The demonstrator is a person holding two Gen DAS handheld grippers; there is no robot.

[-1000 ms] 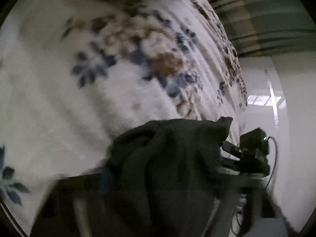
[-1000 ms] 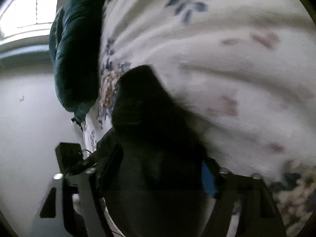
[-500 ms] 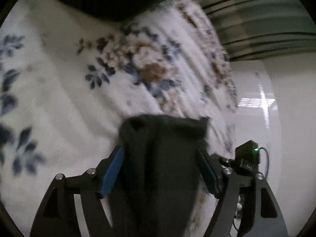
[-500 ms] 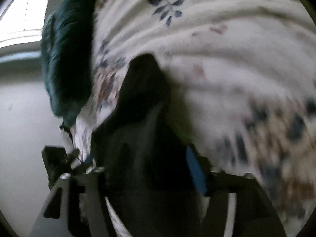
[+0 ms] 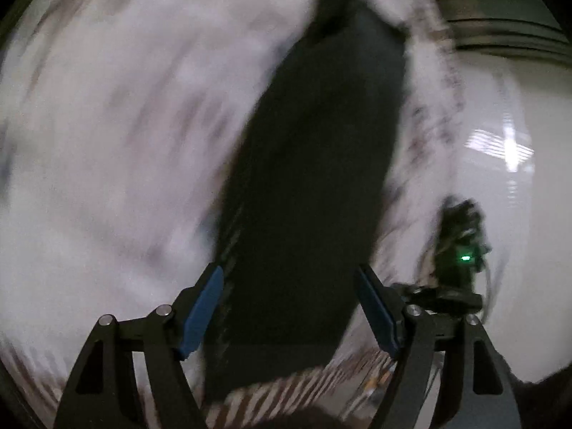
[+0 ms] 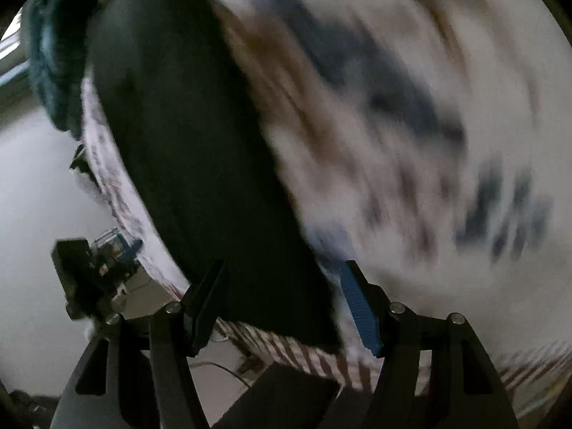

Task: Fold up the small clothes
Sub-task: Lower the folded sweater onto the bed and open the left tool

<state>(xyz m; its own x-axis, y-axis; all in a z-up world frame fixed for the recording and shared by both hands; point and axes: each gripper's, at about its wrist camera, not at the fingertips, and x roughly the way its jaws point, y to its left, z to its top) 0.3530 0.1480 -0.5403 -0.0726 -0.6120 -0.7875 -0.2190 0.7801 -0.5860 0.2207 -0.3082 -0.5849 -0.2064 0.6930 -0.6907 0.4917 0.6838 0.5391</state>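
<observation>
A dark garment (image 5: 307, 186) lies stretched out long and flat on a white floral blanket (image 5: 107, 143). It also shows in the right wrist view (image 6: 193, 157). My left gripper (image 5: 289, 311) is open, its blue pads on either side of the garment's near end, holding nothing. My right gripper (image 6: 282, 307) is open too, above the garment's near edge, with cloth showing between the jaws but not pinched. Both views are motion-blurred.
The blanket (image 6: 411, 125) covers a bed with a striped edge (image 5: 304, 389) near me. A teal cloth heap (image 6: 53, 57) lies at the bed's far left. The other gripper's black body (image 5: 461, 246) shows at right. Pale glossy floor (image 5: 518, 214) lies beside the bed.
Both grippers have opened and let go of the dark garment, which now lies laid out long on the blanket. Both have pulled back toward the bed's near edge.
</observation>
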